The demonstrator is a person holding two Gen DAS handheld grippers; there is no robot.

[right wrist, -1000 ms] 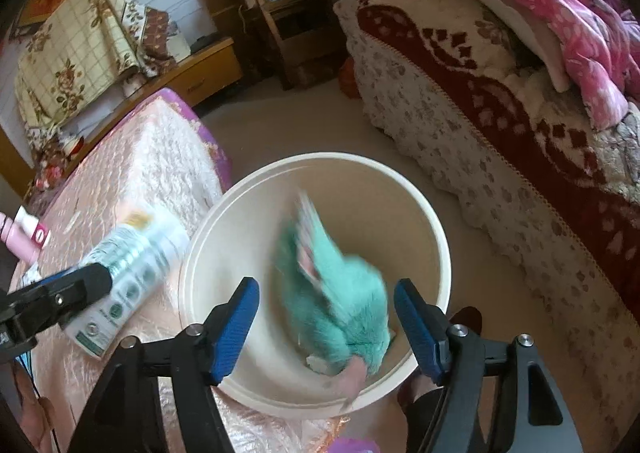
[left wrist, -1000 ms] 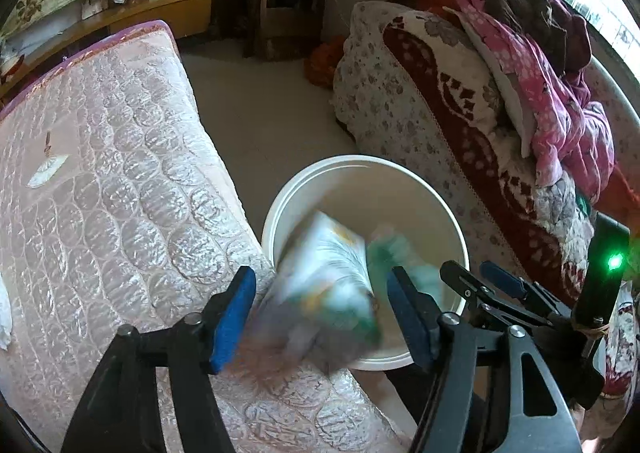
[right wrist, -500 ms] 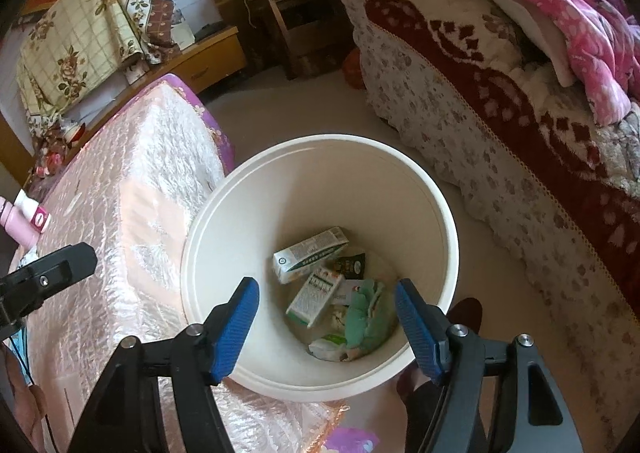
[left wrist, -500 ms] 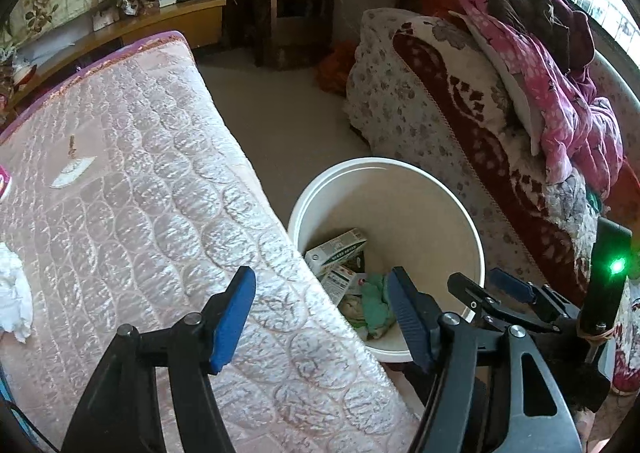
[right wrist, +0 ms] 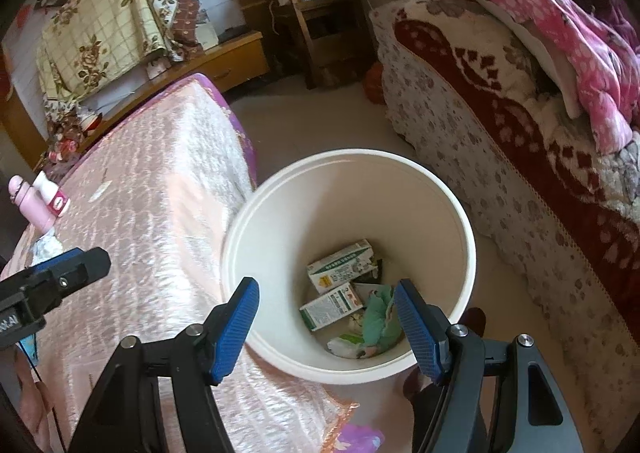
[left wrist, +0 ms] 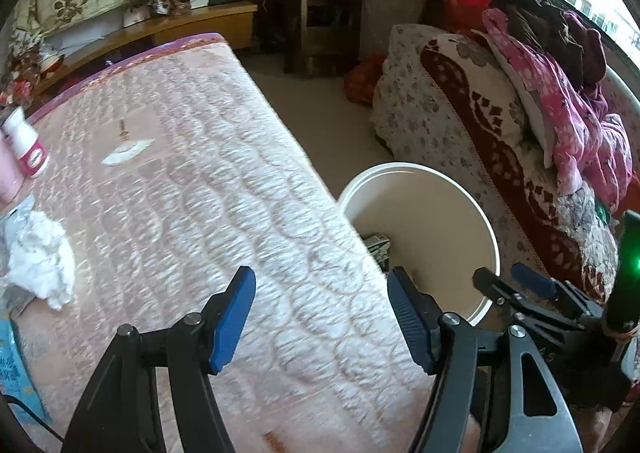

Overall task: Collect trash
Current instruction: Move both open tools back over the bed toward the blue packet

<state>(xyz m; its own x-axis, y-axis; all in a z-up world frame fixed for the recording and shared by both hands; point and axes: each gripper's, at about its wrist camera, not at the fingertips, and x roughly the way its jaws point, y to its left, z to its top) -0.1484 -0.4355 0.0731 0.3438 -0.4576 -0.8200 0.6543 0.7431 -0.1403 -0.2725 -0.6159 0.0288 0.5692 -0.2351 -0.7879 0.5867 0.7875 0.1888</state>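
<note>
A white bin (right wrist: pixel 460 221) stands on the floor between the pink quilted bed (right wrist: pixel 160 213) and a floral sofa. Inside lie two green-and-white cartons (right wrist: pixel 340 265), a green wrapper (right wrist: pixel 378 323) and other scraps. My right gripper (right wrist: pixel 326 325) is open and empty above the bin's near rim. My left gripper (left wrist: pixel 322 317) is open and empty over the bed (left wrist: pixel 200 193), with the bin (left wrist: pixel 480 213) to its right. A crumpled white tissue (left wrist: pixel 40 257) lies on the bed at the far left, beside a small white-and-pink bottle (left wrist: pixel 28 145).
A pink bottle (right wrist: pixel 32 205) and the small white bottle (right wrist: pixel 52 197) stand at the bed's far left. A blue packet (left wrist: pixel 12 365) lies at the bed's left edge. The sofa (right wrist: pixel 520 153) with pink clothes (right wrist: pixel 580 53) fills the right. Wooden furniture (right wrist: pixel 312 13) stands at the back.
Both grippers dropped their trash into the bin, where it now lies still. My left gripper has swung left over the bed, bringing the tissue and bottle into view.
</note>
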